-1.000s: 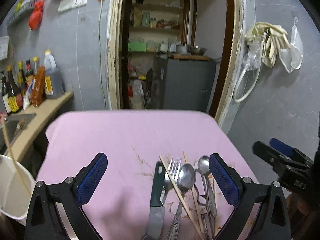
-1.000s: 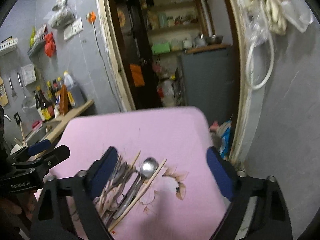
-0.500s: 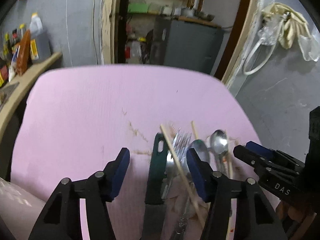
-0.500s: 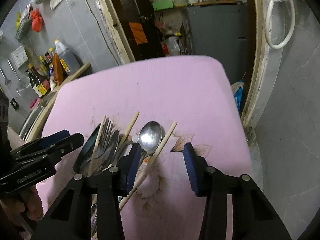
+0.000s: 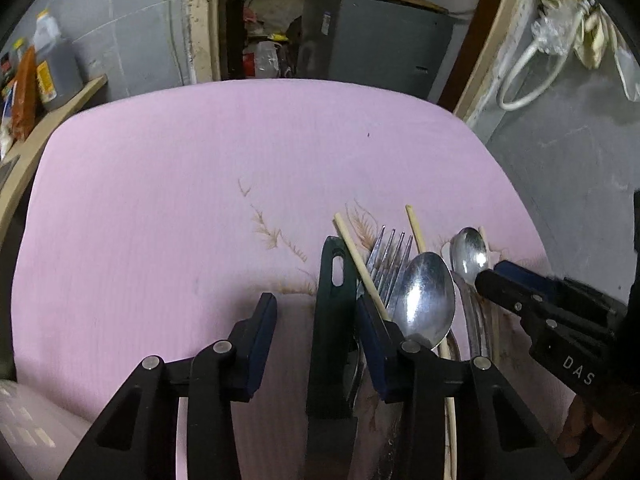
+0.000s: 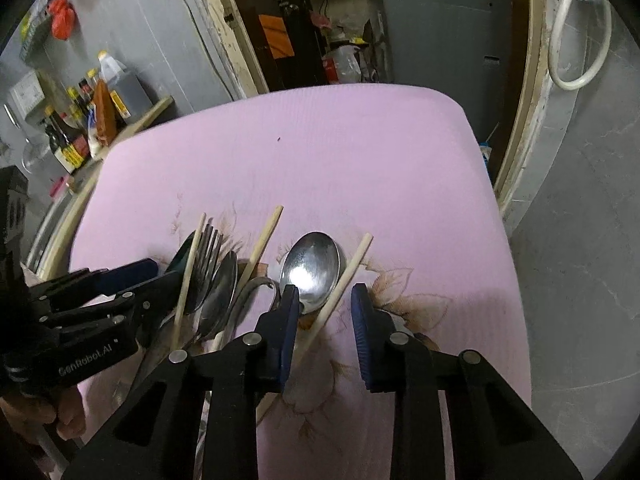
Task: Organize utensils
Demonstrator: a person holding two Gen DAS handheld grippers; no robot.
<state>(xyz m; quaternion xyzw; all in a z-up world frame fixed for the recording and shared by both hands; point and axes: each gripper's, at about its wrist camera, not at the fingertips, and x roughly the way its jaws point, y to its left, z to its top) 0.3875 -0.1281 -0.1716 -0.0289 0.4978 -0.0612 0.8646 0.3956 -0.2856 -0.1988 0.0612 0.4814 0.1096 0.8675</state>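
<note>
A pile of utensils lies on a pink tablecloth (image 5: pixel 200 184): a knife with a dark green handle (image 5: pixel 334 308), a fork (image 5: pixel 390 256), two steel spoons (image 5: pixel 428 292) (image 5: pixel 470 250) and several wooden chopsticks (image 5: pixel 358 260). My left gripper (image 5: pixel 316 304) is open, its fingers either side of the knife handle. My right gripper (image 6: pixel 325 300) is open, its fingers astride a chopstick (image 6: pixel 344 280) beside the right spoon (image 6: pixel 312 268). The fork (image 6: pixel 206 256) and the left gripper (image 6: pixel 116 292) show in the right wrist view.
A wooden counter (image 5: pixel 48 120) with sauce bottles (image 6: pixel 66 140) stands at the left. A doorway with a grey cabinet (image 5: pixel 376 40) is behind the table. A grey wall (image 5: pixel 560 152) with a hanging hose runs close on the right. A white bucket rim (image 5: pixel 16 420) sits lower left.
Both grippers have moved down and forward onto the utensil pile, and their jaws have narrowed from wide open. The left now straddles the knife handle, the right a chopstick.
</note>
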